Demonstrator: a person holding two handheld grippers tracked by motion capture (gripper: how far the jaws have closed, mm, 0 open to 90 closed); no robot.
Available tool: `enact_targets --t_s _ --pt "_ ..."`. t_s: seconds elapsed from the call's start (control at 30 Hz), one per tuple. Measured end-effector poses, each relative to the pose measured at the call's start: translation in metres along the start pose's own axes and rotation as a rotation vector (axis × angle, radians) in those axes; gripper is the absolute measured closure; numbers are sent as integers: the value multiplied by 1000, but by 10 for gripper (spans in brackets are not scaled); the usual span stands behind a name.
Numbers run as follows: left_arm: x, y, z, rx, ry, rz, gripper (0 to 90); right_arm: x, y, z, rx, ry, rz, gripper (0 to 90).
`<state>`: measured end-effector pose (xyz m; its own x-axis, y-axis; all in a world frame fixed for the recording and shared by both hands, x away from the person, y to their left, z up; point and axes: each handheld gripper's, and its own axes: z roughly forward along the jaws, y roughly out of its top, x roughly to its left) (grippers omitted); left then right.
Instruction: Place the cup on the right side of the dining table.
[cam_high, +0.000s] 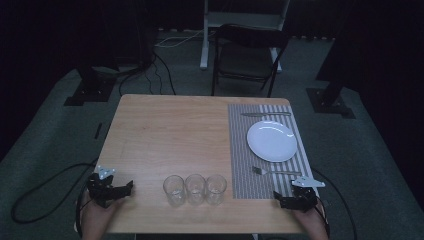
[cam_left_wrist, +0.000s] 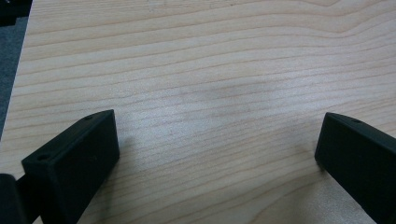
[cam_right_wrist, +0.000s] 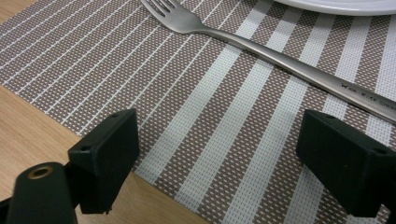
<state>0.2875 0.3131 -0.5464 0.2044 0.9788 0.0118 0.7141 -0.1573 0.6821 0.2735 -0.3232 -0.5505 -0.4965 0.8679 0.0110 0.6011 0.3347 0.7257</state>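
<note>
Two grippers: one at each near corner of the wooden table (cam_high: 165, 135), each held in a person's hand.
Left gripper (cam_high: 129, 188): near left corner, over bare wood, pointing toward the glasses; a grey three-cornered plate sits on top and a cable trails off the left edge to the floor.
Left jaws: spread wide in the left gripper view, with nothing but wood grain between them.
Left hand (cam_high: 95, 217): enters from the bottom edge, wrapped around the gripper body.
Glasses: three clear tumblers in a row near the front edge, side by side, upright; left glass (cam_high: 173, 190), middle glass (cam_high: 195, 188), right glass (cam_high: 216, 188).
Placemat (cam_high: 240, 150): striped brown and white, on the right half of the table, running from far edge to near edge.
Knife (cam_high: 265, 114): on the placemat, just beyond the plate.
Plate (cam_high: 272, 141): white, round, centred on the placemat.
Fork (cam_right_wrist: 261, 44): on the placemat, just on the near side of the plate, tines toward the left.
Right gripper (cam_high: 276, 198): near right corner, over the placemat's near edge.
Right jaws: released and wide apart in the right gripper view, striped mat between them, fork lying just ahead.
</note>
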Motion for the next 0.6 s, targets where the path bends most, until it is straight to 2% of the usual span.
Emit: enact_targets --t_s 0.33,0.6 --pt "0 1 0 2 -2 3 1 -1 0 0 1 9 -11 126" --pt "0 1 0 2 -2 3 1 -3 3 0 29 23 -23 124"
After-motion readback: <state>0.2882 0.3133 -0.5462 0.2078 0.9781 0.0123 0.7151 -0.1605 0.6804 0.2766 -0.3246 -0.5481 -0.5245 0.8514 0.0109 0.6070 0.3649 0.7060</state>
